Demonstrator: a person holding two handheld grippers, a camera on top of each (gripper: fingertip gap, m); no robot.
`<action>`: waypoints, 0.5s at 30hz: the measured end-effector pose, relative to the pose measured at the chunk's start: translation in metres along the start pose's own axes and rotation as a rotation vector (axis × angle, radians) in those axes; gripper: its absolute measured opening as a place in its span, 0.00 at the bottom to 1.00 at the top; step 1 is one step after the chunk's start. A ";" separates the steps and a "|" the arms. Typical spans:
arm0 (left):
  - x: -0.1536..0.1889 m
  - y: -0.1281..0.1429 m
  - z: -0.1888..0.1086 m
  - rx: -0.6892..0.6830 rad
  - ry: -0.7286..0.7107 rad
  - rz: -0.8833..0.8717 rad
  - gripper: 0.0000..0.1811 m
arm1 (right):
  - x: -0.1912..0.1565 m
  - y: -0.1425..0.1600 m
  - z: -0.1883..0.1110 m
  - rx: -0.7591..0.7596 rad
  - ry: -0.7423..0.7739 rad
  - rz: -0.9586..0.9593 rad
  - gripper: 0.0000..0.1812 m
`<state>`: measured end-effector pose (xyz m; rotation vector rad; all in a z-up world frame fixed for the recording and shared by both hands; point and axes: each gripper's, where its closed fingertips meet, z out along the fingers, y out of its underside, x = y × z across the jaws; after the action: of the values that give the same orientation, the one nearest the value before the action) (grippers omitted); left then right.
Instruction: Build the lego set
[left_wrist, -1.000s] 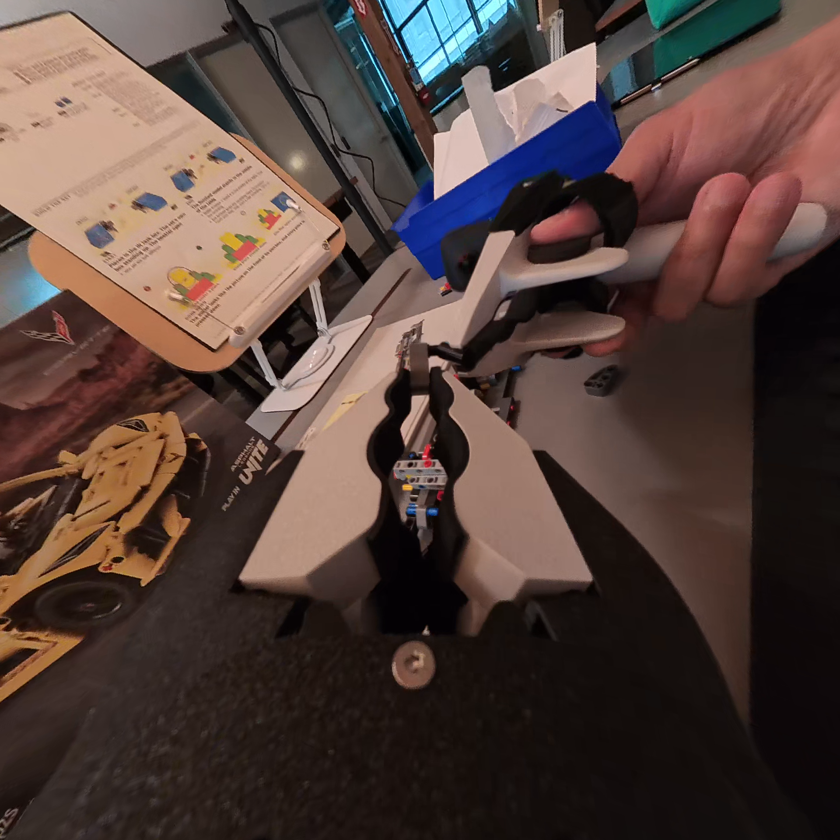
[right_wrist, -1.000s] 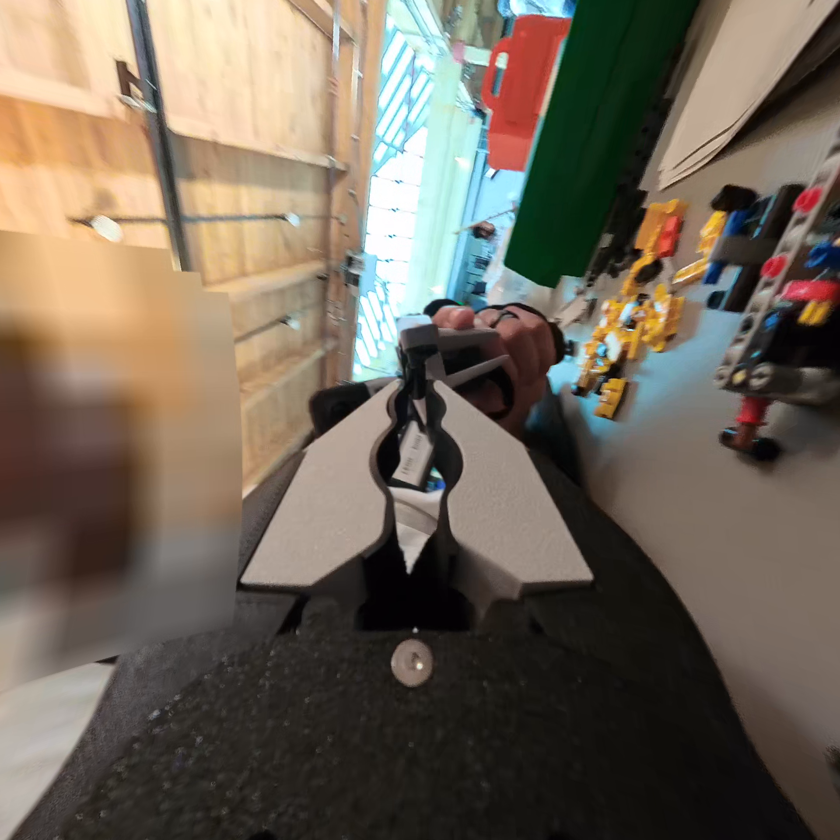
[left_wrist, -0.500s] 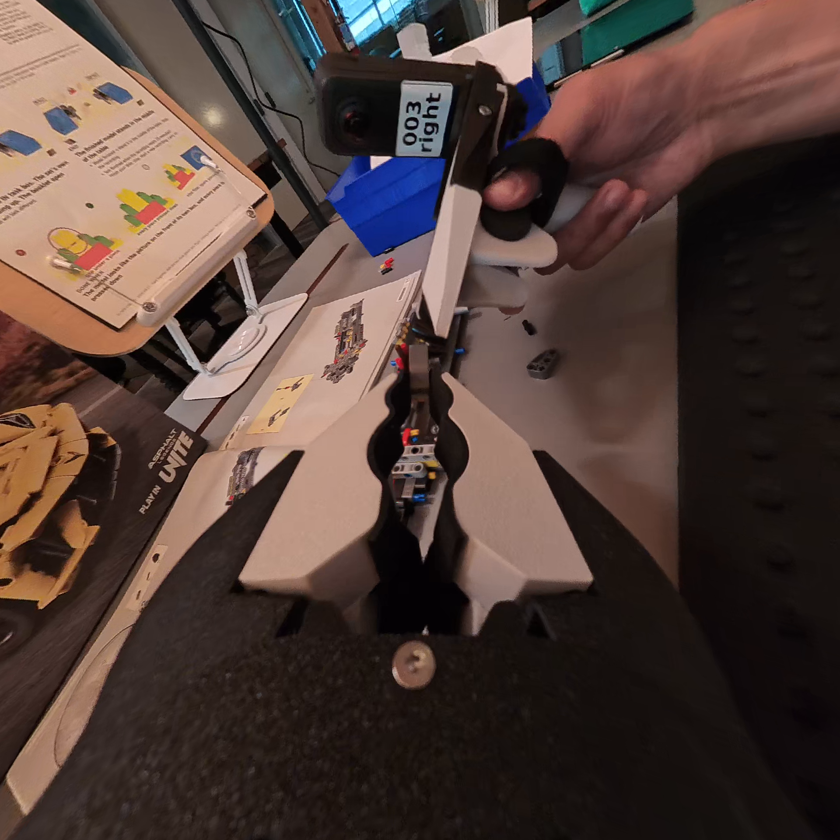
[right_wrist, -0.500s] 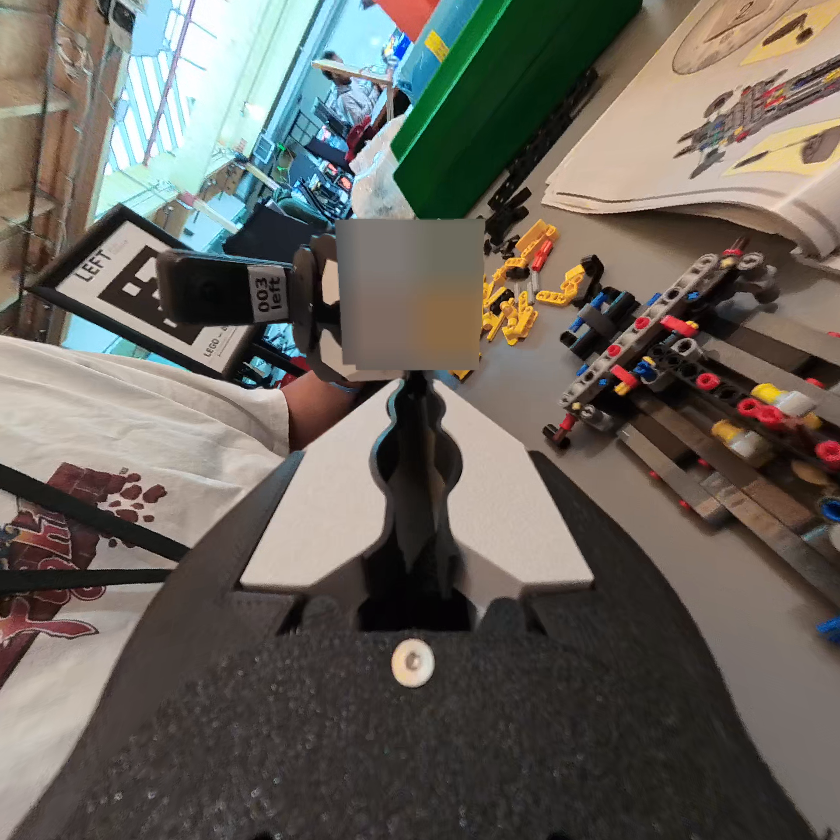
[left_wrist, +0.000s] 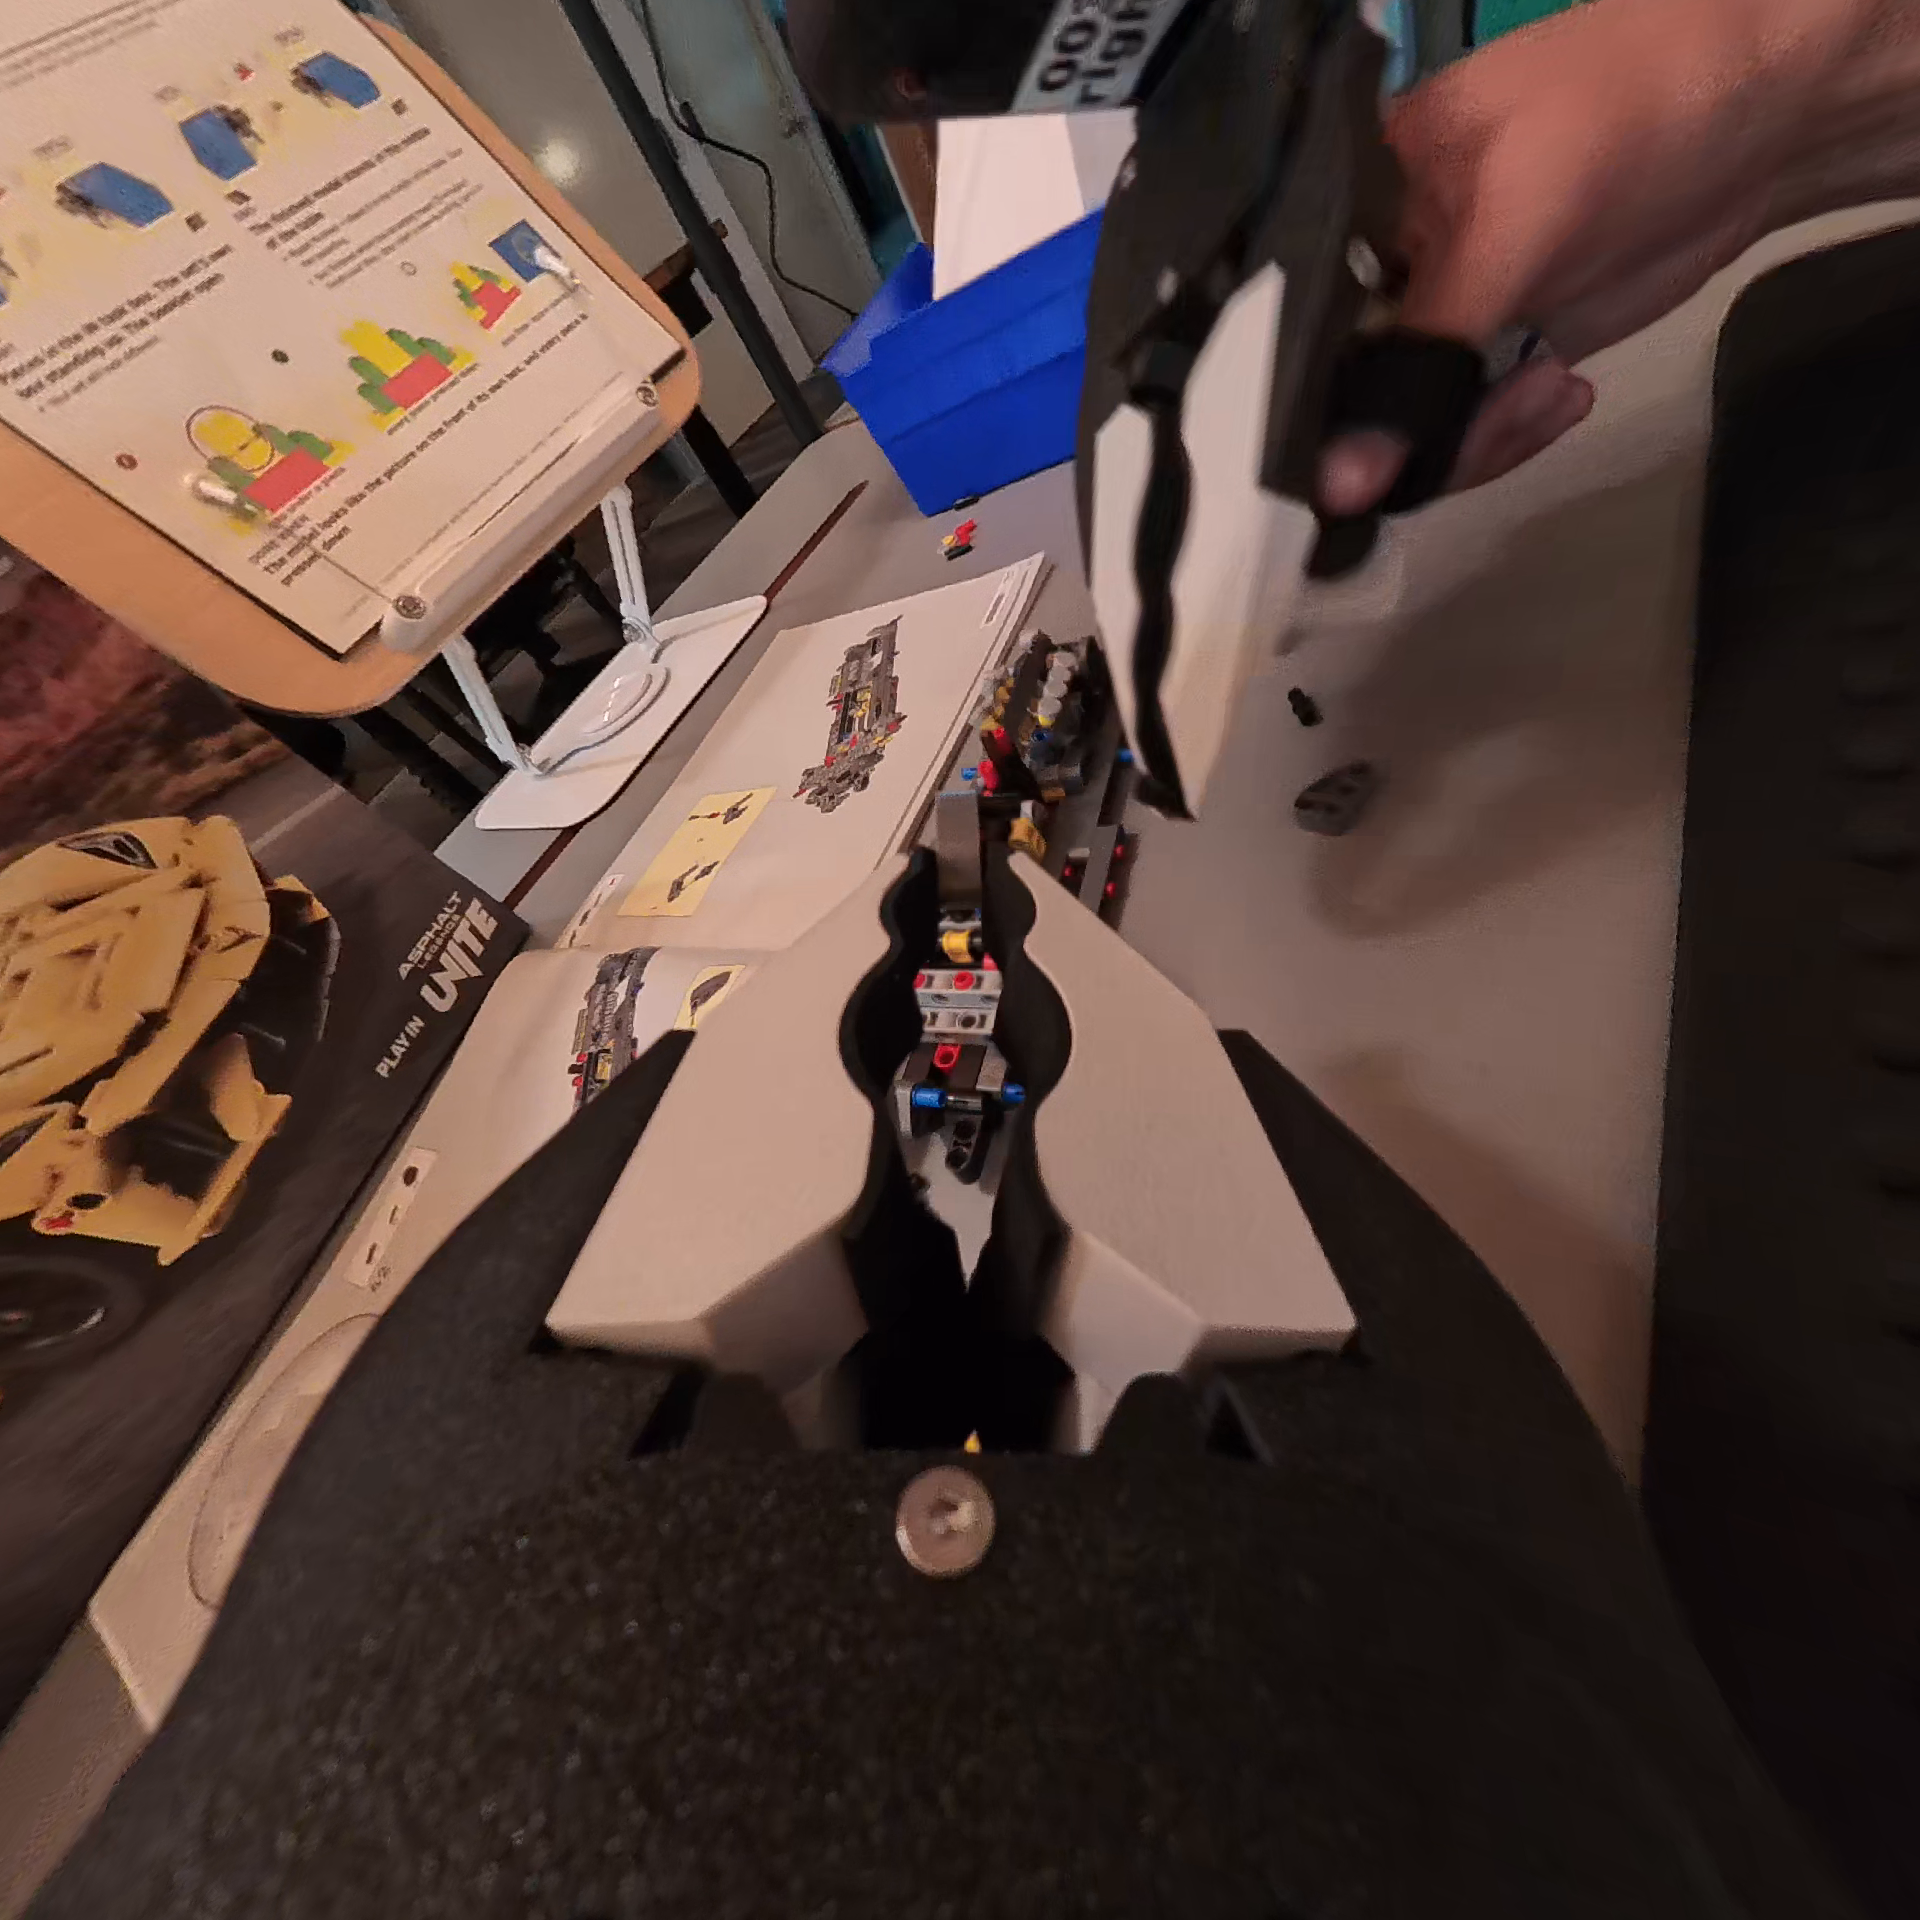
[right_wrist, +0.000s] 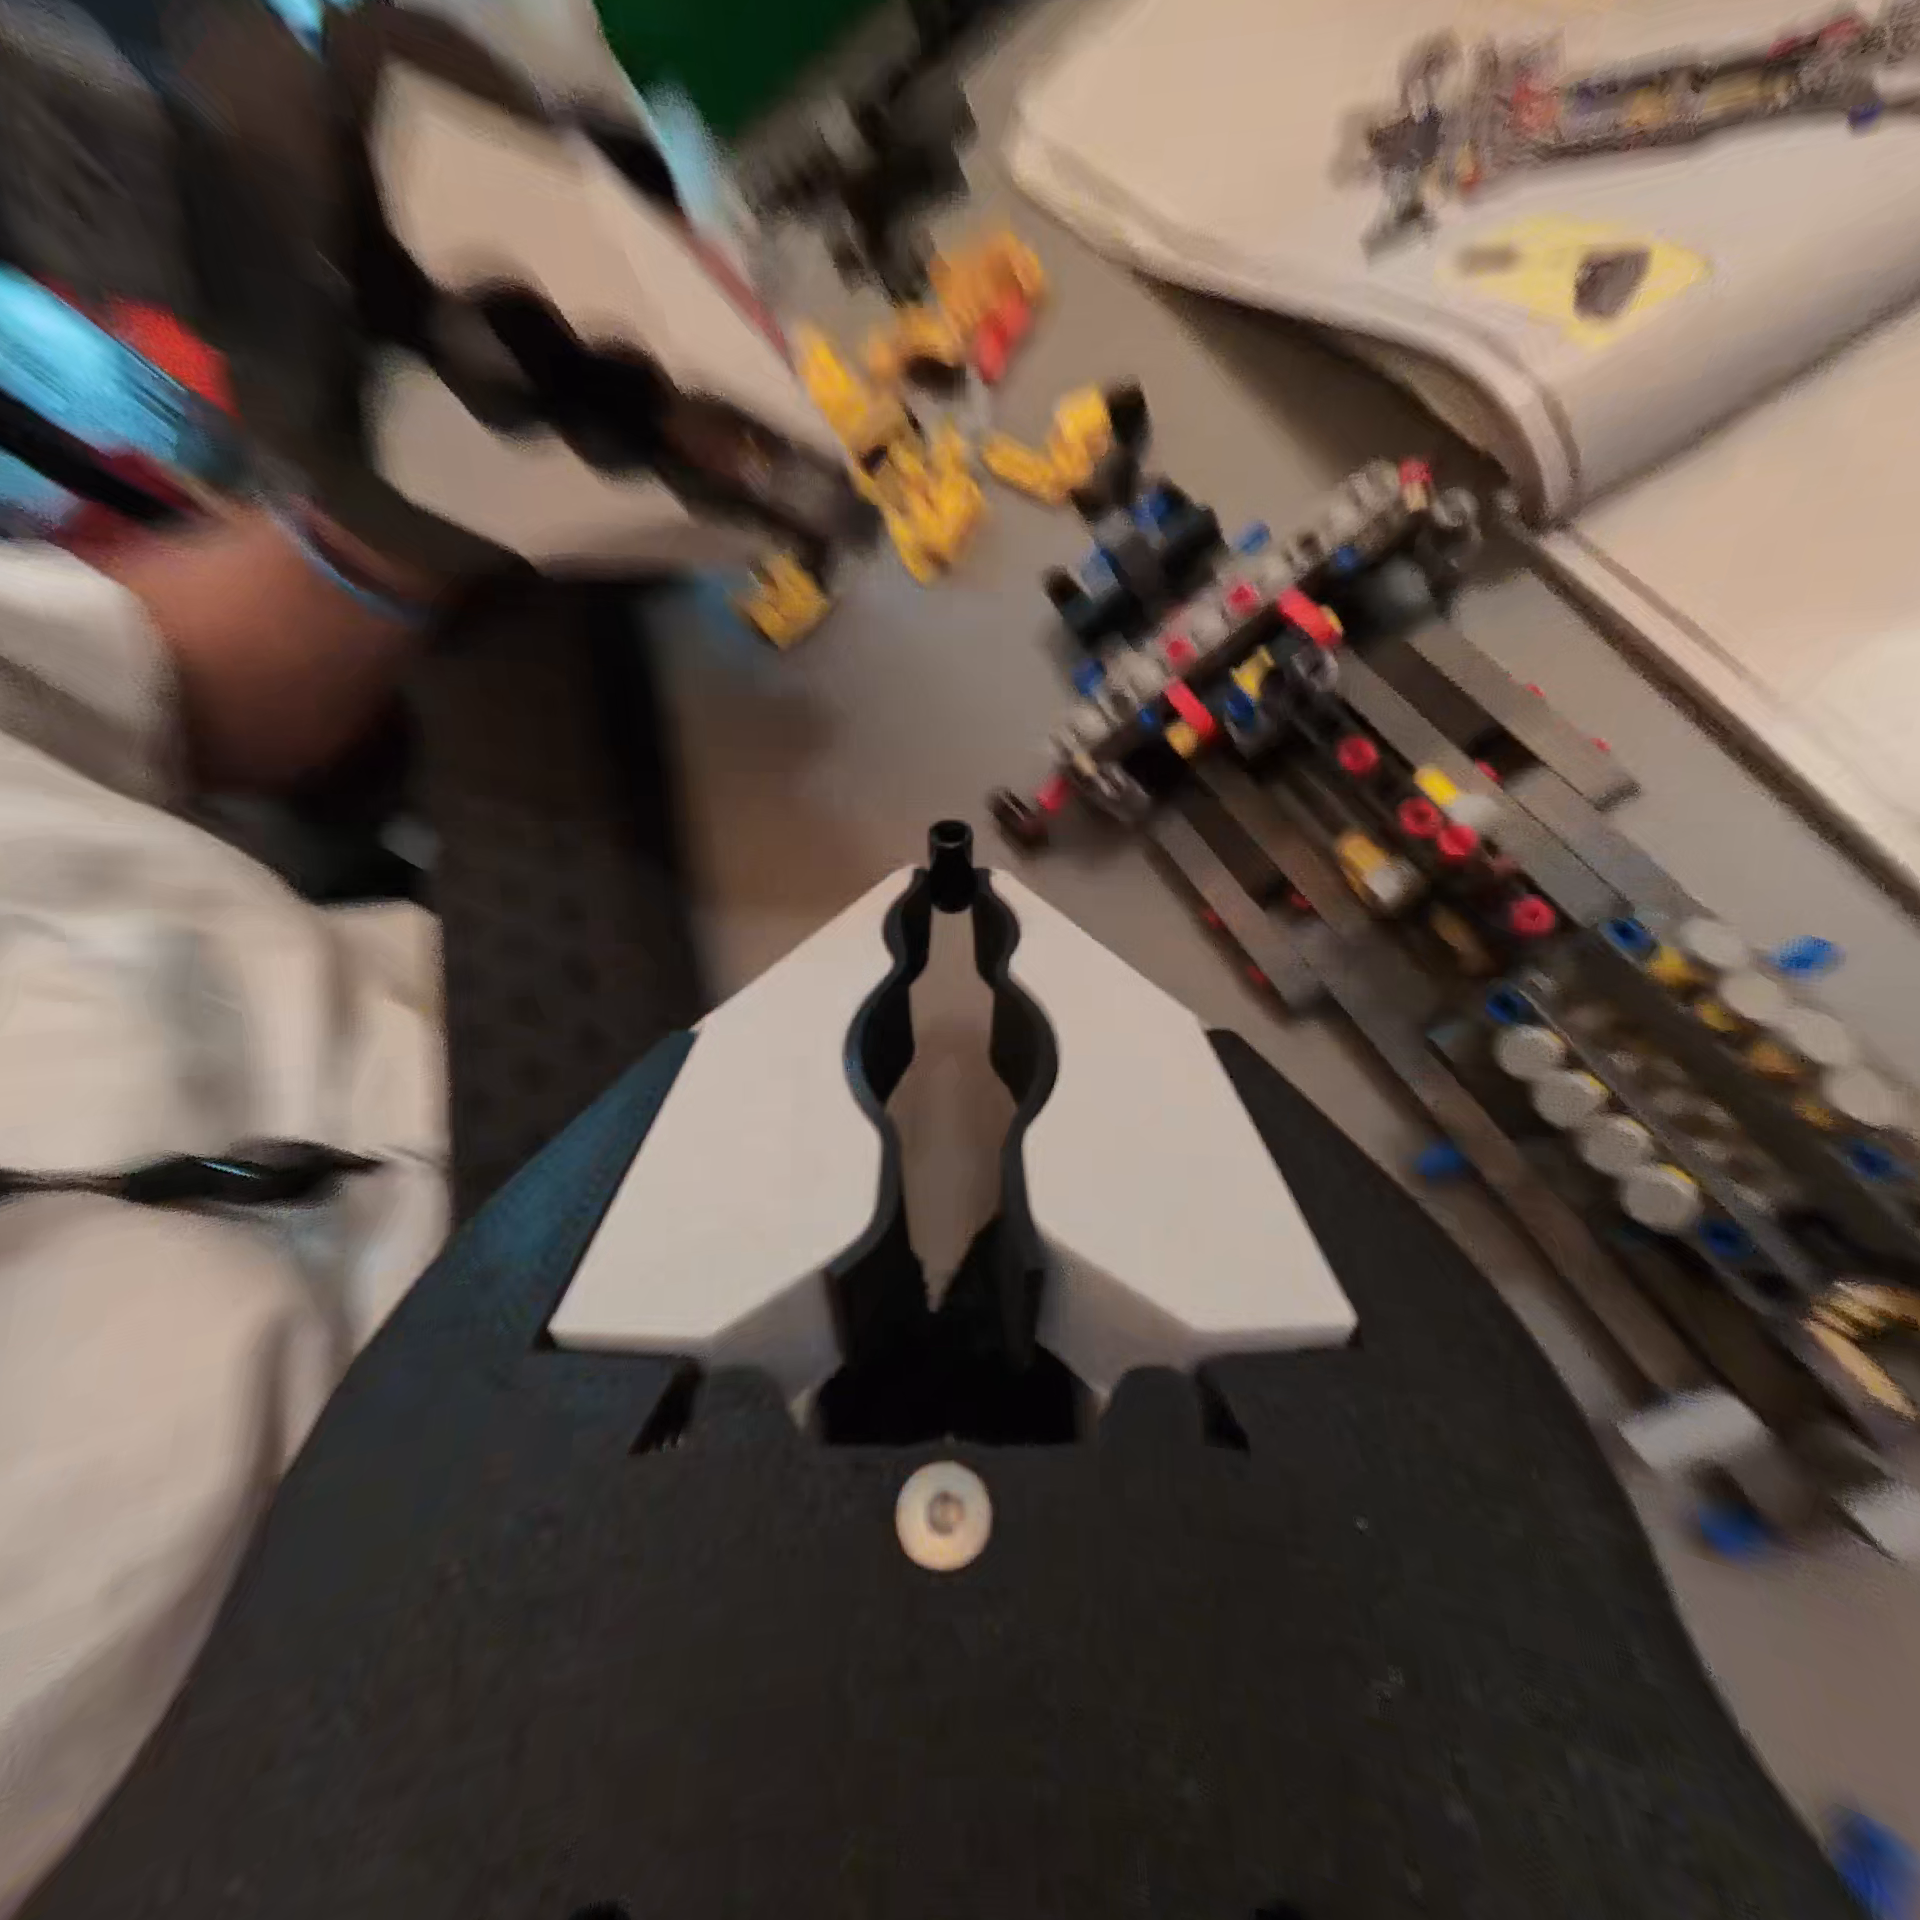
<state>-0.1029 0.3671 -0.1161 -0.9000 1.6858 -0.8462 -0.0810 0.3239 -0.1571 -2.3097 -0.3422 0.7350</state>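
Observation:
My left gripper (left_wrist: 958, 868) is shut on a thin dark grey Lego piece (left_wrist: 956, 847) that sticks out past its tips. It hovers above the long Lego chassis (left_wrist: 1044, 717) of black beams with red, blue and yellow pins. My right gripper (right_wrist: 948, 883) is shut on a small black pin (right_wrist: 948, 854). It is low over the table, just left of the chassis (right_wrist: 1340, 790). In the left wrist view the right gripper (left_wrist: 1162, 769) points down beside the chassis. The left gripper (right_wrist: 800, 520) is a blur at upper left in the right wrist view.
An open instruction booklet (left_wrist: 831, 748) lies left of the chassis and also shows in the right wrist view (right_wrist: 1558, 260). A sheet on a stand (left_wrist: 312, 312), a blue bin (left_wrist: 977, 384) and the set's box (left_wrist: 135, 1039) are around. Loose yellow pieces (right_wrist: 935, 447) and dark pieces (left_wrist: 1335, 800) lie on the table. Left tips to right tips: about 7 centimeters.
My right gripper has swung from facing the left gripper down toward the table beside the chassis, still moving fast. My left gripper has tilted down over the chassis. Both have stayed shut.

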 end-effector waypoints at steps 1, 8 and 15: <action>-0.002 0.000 0.001 -0.005 -0.011 -0.014 0.03 | 0.006 0.015 0.002 -0.111 0.069 -0.065 0.04; 0.025 0.039 0.015 -0.211 0.103 -0.009 0.04 | 0.017 0.050 0.000 -0.403 0.198 -0.205 0.04; 0.068 0.035 0.013 -0.216 0.295 0.025 0.04 | 0.018 0.055 0.009 -0.420 0.196 -0.264 0.04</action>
<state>-0.1114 0.3235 -0.1796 -0.9300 2.0712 -0.8207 -0.0697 0.2960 -0.2075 -2.6278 -0.7524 0.3214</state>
